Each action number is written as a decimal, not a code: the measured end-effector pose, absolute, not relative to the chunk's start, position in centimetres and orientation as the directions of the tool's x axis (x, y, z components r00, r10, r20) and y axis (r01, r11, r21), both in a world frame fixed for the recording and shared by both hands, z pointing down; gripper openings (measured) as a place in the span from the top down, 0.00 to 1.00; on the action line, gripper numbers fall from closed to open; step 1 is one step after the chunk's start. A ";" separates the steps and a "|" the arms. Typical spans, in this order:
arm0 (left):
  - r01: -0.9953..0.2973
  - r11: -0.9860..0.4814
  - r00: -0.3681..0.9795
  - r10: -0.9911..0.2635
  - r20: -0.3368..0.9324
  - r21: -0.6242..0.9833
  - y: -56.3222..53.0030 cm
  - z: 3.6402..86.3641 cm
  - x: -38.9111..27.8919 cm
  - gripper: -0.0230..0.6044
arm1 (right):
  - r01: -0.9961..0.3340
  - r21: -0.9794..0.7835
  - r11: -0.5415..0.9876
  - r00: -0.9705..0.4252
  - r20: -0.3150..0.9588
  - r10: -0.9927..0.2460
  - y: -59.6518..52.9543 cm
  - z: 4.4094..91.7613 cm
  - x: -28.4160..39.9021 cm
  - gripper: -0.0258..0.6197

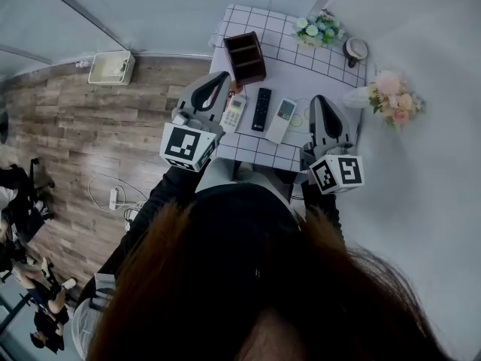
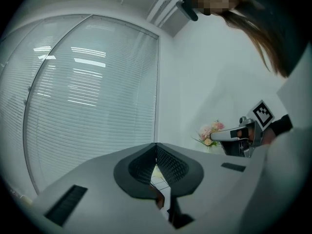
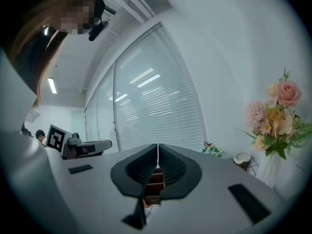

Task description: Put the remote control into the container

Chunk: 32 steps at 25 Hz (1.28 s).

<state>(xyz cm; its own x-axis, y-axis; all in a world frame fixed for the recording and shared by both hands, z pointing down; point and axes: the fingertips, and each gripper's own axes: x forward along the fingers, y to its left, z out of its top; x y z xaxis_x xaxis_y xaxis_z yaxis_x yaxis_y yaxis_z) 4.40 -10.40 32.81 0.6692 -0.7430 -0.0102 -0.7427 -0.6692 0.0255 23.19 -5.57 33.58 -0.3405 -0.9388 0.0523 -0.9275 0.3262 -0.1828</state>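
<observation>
Three remotes lie side by side on the grid-cloth table [image 1: 301, 66]: a small white one [image 1: 234, 113], a black one [image 1: 261, 109] and a white-grey one [image 1: 282, 119]. Behind them stands the brown wooden container [image 1: 245, 57] with compartments; part of it [image 3: 153, 186] shows below the right jaws. My left gripper [image 1: 223, 77] hovers over the table's left edge near the small white remote, jaws shut and empty [image 2: 156, 147]. To the right of the white-grey remote, my right gripper [image 1: 320, 101] is also shut and holds nothing [image 3: 157, 147].
A small flower bunch [image 1: 319, 30] and a round white object [image 1: 355, 49] sit at the table's far right corner. A pink bouquet [image 1: 391, 96] stands at the right edge. On the wood floor to the left are a white basket [image 1: 113, 68] and a power strip [image 1: 114, 198].
</observation>
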 end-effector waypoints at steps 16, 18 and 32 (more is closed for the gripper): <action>-0.689 -0.721 0.724 -0.688 0.048 0.073 -12.8 35.9 4.5 0.95 | -0.951 -0.306 0.036 -0.138 0.318 -0.938 -7.4 43.2 25.4 0.93; -0.681 -0.728 0.732 -0.678 0.061 0.076 -12.8 36.5 4.6 0.95 | -0.948 -0.317 -0.005 -0.117 0.365 -0.924 -7.5 45.6 25.5 0.93; -0.627 -0.774 0.779 -0.618 0.111 0.088 -12.5 39.0 6.1 0.95 | -0.957 -0.227 -0.182 -0.010 0.652 -0.758 -7.7 60.0 25.7 0.78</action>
